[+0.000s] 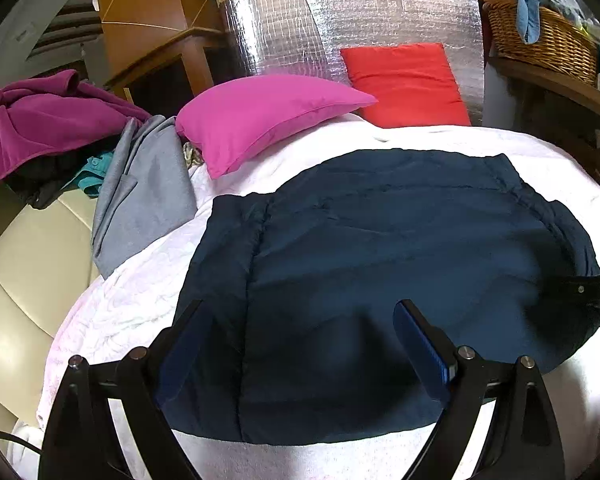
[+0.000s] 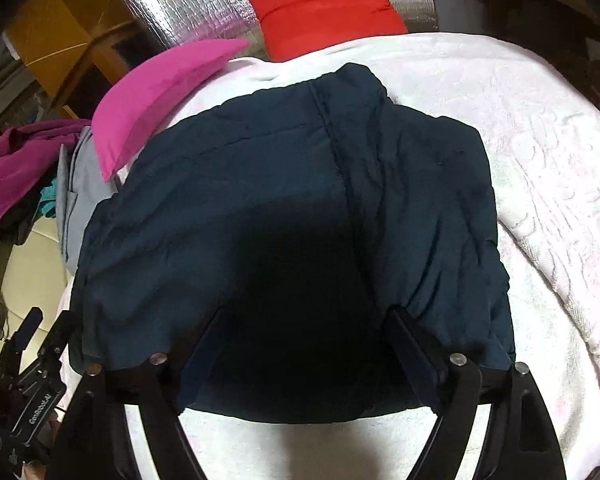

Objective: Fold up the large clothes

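A dark navy padded garment (image 1: 380, 264) lies folded flat on a white textured cover (image 1: 132, 300); it also shows in the right wrist view (image 2: 284, 208). My left gripper (image 1: 300, 320) is open, jaws wide apart, hovering just above the garment's near edge. My right gripper (image 2: 304, 328) is open too, over the garment's near right part, holding nothing. The right gripper's tip shows at the right edge of the left wrist view (image 1: 592, 290). The left gripper's body shows at the lower left of the right wrist view (image 2: 24, 392).
A pink pillow (image 1: 260, 120) and a red cushion (image 1: 408, 84) lie at the head of the bed before a silver foil panel (image 1: 340, 20). A grey garment (image 1: 144, 196) and a purple one (image 1: 40, 124) are piled at left. A wicker basket (image 1: 540, 40) stands far right.
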The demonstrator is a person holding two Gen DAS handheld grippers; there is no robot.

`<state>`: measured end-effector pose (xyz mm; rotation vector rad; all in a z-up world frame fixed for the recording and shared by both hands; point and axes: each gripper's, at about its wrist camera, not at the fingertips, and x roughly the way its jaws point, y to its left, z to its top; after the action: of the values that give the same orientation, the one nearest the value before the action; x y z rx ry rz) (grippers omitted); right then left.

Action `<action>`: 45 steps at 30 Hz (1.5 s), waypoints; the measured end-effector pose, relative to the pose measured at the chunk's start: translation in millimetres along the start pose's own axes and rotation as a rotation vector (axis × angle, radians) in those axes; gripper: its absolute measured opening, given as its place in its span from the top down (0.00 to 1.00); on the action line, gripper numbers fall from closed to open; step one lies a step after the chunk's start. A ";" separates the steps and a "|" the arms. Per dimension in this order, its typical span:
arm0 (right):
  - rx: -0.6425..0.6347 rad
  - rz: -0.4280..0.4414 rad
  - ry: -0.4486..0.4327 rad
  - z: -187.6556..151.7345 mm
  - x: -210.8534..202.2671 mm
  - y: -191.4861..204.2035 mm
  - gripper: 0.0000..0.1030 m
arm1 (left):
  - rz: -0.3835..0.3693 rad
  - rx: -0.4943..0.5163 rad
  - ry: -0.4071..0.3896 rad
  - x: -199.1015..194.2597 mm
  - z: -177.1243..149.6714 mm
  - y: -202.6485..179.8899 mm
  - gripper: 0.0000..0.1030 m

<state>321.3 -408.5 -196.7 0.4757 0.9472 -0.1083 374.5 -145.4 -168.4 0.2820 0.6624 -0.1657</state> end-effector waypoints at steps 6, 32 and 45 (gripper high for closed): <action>0.025 0.063 -0.046 5.7 -21.0 -3.5 0.17 | 0.011 0.002 0.010 4.8 0.6 1.2 0.10; 0.291 0.043 -0.122 41.7 -47.3 -102.0 0.19 | 0.017 -0.332 0.165 42.3 -5.5 125.6 0.10; 0.337 0.076 0.020 31.8 11.1 -107.6 0.40 | -0.041 -0.493 0.378 96.3 -36.0 151.6 0.09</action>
<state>320.2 -517.2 -227.0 0.8240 0.9322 -0.1961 464.9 3.7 -224.8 -0.1814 1.0577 0.0174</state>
